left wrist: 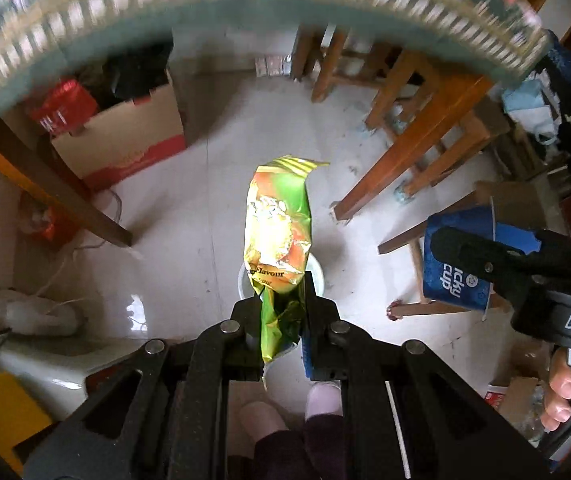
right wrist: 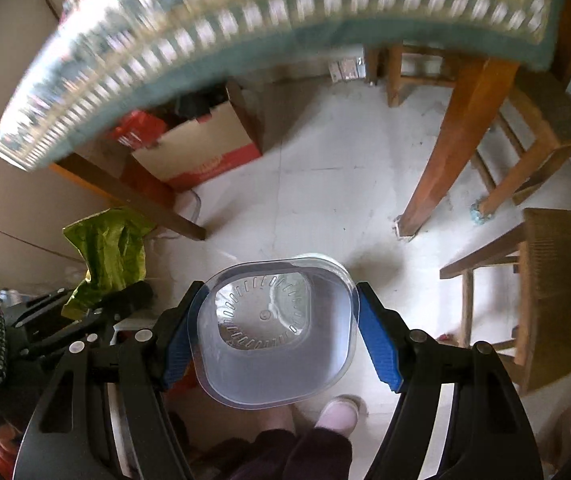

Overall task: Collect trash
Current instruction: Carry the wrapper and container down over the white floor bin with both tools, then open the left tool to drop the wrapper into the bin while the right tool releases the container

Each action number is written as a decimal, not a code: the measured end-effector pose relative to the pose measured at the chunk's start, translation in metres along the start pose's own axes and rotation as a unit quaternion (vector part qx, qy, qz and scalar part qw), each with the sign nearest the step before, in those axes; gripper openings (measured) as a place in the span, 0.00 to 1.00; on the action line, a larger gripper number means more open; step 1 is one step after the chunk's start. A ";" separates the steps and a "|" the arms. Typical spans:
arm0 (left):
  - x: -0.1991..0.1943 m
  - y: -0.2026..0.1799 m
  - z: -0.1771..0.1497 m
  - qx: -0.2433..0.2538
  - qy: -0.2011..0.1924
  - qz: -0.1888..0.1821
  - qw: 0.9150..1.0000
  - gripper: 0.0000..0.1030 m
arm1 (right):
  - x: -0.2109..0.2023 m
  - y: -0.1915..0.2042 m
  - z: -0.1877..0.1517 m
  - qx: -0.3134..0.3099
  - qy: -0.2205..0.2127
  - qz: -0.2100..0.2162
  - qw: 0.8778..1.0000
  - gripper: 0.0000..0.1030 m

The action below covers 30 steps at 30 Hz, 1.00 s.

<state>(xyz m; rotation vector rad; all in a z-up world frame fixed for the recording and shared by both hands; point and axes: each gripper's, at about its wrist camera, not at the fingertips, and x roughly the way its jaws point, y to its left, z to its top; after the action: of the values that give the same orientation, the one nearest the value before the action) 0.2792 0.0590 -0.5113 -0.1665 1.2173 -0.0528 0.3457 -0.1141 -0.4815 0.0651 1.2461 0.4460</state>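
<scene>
Pinching snack wrapper [left wrist: 277, 240] in left gripper [left wrist: 281, 312]; right gripper [right wrist: 275, 332] clamping clear plastic cup [right wrist: 275, 332]. Keeping both over white bin [left wrist: 319, 276] before releasing, I'd judge.

Black claw [right wrist: 275, 332] with blue pads [right wrist: 377, 344], silver rivets [left wrist: 230, 326].
</scene>
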 end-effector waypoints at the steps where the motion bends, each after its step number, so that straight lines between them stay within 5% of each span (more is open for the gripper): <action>1: 0.017 0.005 -0.006 -0.003 0.004 -0.001 1.000 0.11 | 0.014 -0.003 -0.004 -0.001 0.000 -0.003 1.000 0.68; 15: 0.167 0.050 -0.051 -0.061 0.036 -0.003 0.997 0.11 | 0.139 -0.025 -0.019 0.000 0.006 0.037 0.999 0.70; 30: 0.230 0.036 -0.038 -0.045 0.073 -0.041 0.996 0.17 | 0.156 -0.045 -0.022 -0.008 0.009 -0.003 1.000 0.72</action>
<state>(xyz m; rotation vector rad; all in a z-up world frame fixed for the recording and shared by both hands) 0.3212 0.0609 -0.7431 -0.2948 1.3587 -0.0834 0.3764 -0.1027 -0.6419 0.0431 1.2606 0.4519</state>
